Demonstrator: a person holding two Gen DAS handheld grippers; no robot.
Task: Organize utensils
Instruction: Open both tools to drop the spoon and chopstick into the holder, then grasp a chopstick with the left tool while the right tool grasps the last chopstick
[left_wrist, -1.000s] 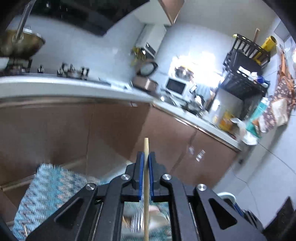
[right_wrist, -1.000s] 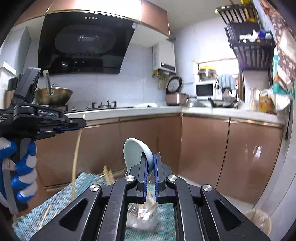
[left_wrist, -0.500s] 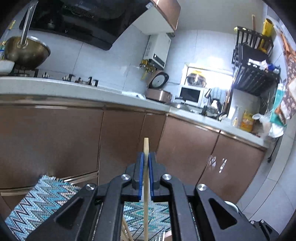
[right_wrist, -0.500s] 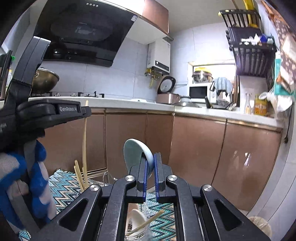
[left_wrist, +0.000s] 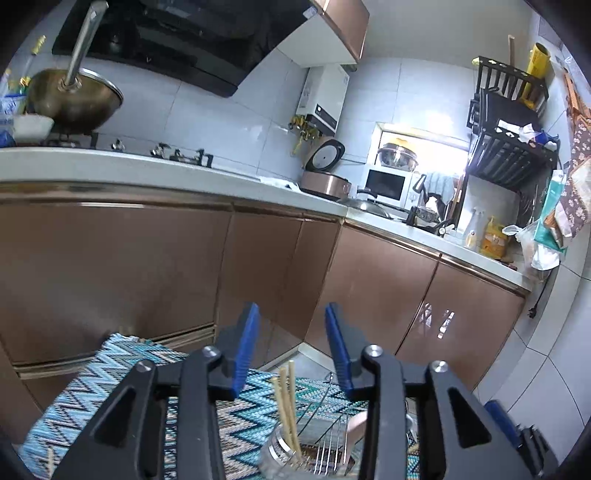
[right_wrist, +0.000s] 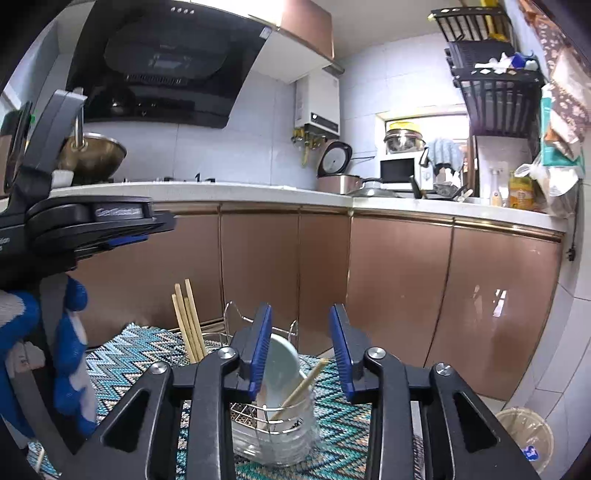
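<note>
My left gripper (left_wrist: 291, 350) is open and empty, above a glass jar (left_wrist: 275, 452) that holds several wooden chopsticks (left_wrist: 286, 402). Forks (left_wrist: 330, 448) stand in the wire rack beside that jar. My right gripper (right_wrist: 301, 350) is open and empty, above a second glass jar (right_wrist: 275, 439) in the wire utensil rack (right_wrist: 236, 314). A pale blue-white spoon (right_wrist: 279, 373) and one wooden utensil (right_wrist: 299, 387) stand in that jar. The chopsticks (right_wrist: 188, 325) show to its left. The left gripper's body (right_wrist: 85, 229) is at the left of the right wrist view.
The rack stands on a blue zigzag mat (left_wrist: 114, 380) on a surface in front of brown kitchen cabinets (right_wrist: 399, 291). A loose chopstick (left_wrist: 48, 463) lies at the mat's left. A bin (right_wrist: 526, 439) stands on the floor to the right.
Both grippers have opened. The left let its chopstick go into the left jar. The right let the spoon go into the right jar.
</note>
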